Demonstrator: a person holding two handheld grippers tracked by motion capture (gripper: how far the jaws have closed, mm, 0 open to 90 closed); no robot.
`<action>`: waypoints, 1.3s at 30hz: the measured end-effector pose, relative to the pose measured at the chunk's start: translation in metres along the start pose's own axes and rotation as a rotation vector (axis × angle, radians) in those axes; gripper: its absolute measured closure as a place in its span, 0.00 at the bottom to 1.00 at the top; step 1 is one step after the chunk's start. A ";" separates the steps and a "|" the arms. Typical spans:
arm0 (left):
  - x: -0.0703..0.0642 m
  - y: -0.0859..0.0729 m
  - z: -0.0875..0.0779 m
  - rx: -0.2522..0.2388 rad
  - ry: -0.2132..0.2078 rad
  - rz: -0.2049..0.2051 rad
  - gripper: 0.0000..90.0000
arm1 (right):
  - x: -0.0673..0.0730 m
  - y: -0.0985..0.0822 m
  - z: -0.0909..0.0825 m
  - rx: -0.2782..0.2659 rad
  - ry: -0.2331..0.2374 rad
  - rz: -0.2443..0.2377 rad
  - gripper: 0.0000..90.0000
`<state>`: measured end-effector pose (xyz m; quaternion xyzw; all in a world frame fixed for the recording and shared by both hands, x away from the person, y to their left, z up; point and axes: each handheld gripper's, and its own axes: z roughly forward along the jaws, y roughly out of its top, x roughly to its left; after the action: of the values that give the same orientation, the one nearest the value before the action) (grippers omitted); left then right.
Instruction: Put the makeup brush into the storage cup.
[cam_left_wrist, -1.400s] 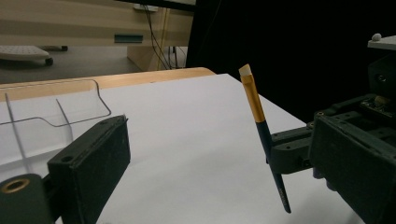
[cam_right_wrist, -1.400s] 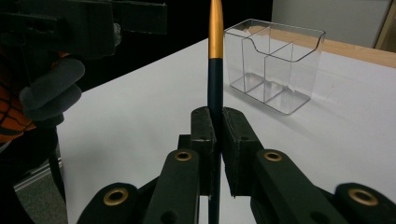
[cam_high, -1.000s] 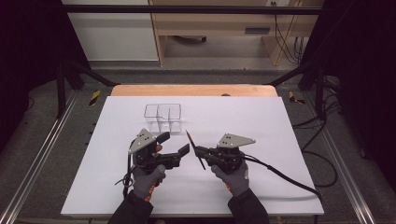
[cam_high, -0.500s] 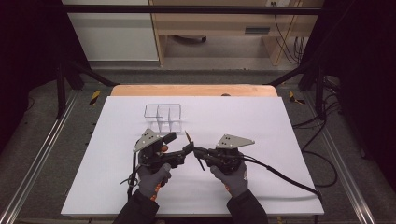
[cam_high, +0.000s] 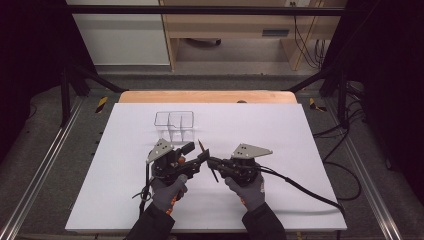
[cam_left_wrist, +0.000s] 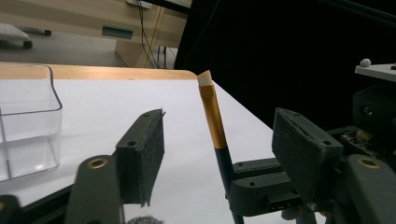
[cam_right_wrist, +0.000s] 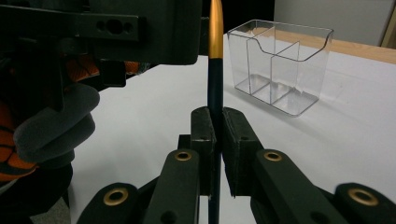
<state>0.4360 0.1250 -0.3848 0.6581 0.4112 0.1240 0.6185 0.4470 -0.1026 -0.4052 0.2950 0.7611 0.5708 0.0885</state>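
Right gripper (cam_right_wrist: 215, 135) has the brush (cam_left_wrist: 213, 116) clamped upright mid-table. Left gripper's (cam_left_wrist: 217, 154) jaws have just been closing around its gold ferrule but aren't touching yet, I think. Handover's half done; the clear organizer (cam_high: 174, 125) nearby is probably where it ends up.

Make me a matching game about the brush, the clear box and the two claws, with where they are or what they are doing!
Things:
1. slim dark-handled brush with a gold band and white tip
2. clear plastic box with compartments
3. left claw
4. right claw

States:
A. jaws apart either side of the brush, pads not pressing, having just been closing
B. stands empty on the white table sheet, beyond both claws
C. jaws clamped on the dark handle
D. stands nearly upright, white tip up

Pairs: 1-D, 2-B, 3-A, 4-C
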 end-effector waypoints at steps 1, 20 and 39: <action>0.000 0.000 0.000 0.000 0.000 0.000 0.41 | 0.000 0.000 0.000 0.000 0.000 0.000 0.93; -0.001 -0.005 0.006 0.009 0.010 -0.067 0.64 | 0.001 -0.001 0.001 -0.015 -0.002 0.008 0.93; -0.001 -0.007 0.007 0.005 0.016 -0.100 0.83 | 0.001 -0.002 0.003 -0.014 0.001 0.016 0.93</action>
<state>0.4373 0.1186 -0.3924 0.6374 0.4486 0.0969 0.6189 0.4467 -0.1003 -0.4076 0.3003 0.7547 0.5770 0.0858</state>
